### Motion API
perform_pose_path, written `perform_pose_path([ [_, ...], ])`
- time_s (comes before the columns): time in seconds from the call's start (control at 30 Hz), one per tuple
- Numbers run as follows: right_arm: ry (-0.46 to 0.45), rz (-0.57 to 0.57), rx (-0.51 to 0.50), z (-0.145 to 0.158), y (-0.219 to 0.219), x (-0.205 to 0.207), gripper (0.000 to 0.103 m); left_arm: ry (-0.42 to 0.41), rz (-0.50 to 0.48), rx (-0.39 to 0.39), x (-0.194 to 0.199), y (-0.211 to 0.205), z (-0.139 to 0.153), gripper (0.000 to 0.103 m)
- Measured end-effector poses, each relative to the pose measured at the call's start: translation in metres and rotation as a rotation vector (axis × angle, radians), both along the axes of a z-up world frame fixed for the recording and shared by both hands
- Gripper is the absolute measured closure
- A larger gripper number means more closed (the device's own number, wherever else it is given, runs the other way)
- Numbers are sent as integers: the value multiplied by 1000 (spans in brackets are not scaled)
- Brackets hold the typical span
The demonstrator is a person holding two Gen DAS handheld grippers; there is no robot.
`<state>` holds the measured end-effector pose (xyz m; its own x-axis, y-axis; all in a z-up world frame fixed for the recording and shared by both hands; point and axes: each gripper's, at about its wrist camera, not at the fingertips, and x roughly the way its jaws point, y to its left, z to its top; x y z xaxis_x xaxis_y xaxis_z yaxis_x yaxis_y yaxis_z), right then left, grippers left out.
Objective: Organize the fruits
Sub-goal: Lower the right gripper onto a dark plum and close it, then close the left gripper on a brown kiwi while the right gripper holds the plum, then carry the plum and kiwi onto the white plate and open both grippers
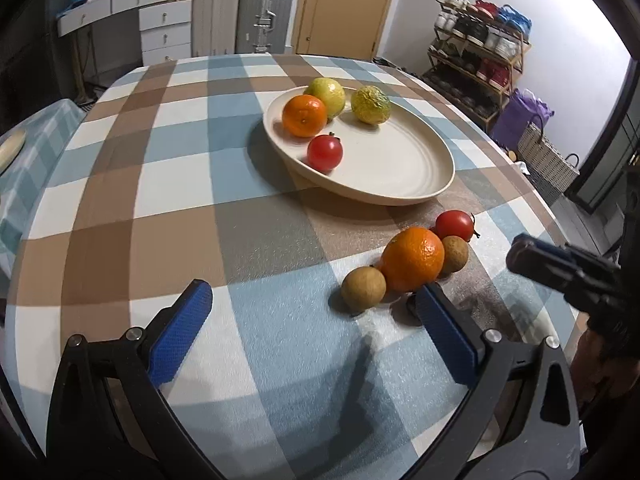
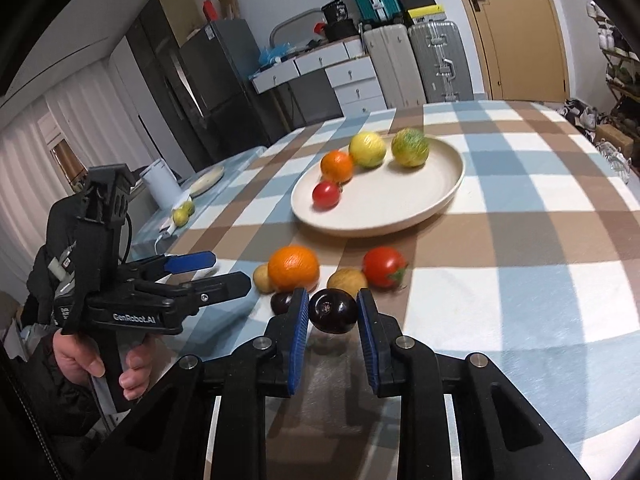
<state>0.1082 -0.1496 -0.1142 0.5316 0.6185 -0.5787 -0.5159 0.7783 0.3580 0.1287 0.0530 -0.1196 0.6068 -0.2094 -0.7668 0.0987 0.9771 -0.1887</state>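
Left gripper [image 1: 316,300]: I see its jaws spread wide over the table [image 1: 160,208], holding nothing.
Right gripper [image 2: 333,312]: my jaws sit narrowly on either side of a dark plum [image 2: 334,311]; I cannot tell whether they grip it.
Plate [image 2: 400,208]: carries an orange, a tomato and two yellow-green fruits.
Loose fruit: a big orange [image 2: 293,268], a tomato [image 2: 384,267] and small brown fruits lie just in front of the plate.
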Motion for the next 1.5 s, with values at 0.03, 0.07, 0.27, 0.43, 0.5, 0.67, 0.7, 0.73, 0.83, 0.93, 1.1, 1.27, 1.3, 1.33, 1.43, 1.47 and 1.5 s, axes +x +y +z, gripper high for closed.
perform_pose_path([
  [0.03,-4,-3,2,1,-1,1,78,3,-9,-9,2,0,-1,7],
  [0.07,-9,-9,4,2,-3,2,78,6,-17,-17,4,-1,-1,9],
  [0.27,-22,-11,18,5,-11,6,78,16,-96,-67,10,-4,-4,25],
  [0.43,-24,-14,26,4,-14,8,78,5,-179,-88,10,-6,-2,42],
  [0.5,-24,-15,28,3,-15,11,78,4,-210,-100,11,-6,-3,46],
  [0.67,-14,-19,32,1,-16,12,78,9,-256,-144,11,-10,-4,58],
  [0.7,-13,-20,33,1,-16,12,78,11,-264,-155,11,-10,-4,62],
  [0.73,-14,-19,33,1,-16,11,78,11,-268,-163,10,-11,-5,64],
  [0.83,-13,-21,34,1,-16,11,78,14,-268,-176,8,-10,-6,69],
  [0.93,-11,-21,35,1,-16,11,78,36,-265,-179,9,-9,-11,82],
  [1.1,-9,-21,36,1,-16,11,78,34,-260,-173,6,-8,-11,82],
  [1.27,-10,-18,36,0,-15,12,78,17,-252,-183,4,-5,-5,82],
  [1.3,-9,-18,37,0,-15,11,78,13,-250,-177,3,-5,-4,82],
  [1.33,-6,-19,37,0,-15,12,78,8,-245,-172,3,-4,-2,82],
  [1.43,-1,-17,40,-2,-14,13,78,-12,-240,-173,2,-1,3,82],
  [1.47,-1,-17,40,-2,-14,13,78,-16,-236,-175,1,0,5,82],
  [1.5,0,-17,42,-2,-14,13,78,-22,-229,-178,1,2,7,82],
])
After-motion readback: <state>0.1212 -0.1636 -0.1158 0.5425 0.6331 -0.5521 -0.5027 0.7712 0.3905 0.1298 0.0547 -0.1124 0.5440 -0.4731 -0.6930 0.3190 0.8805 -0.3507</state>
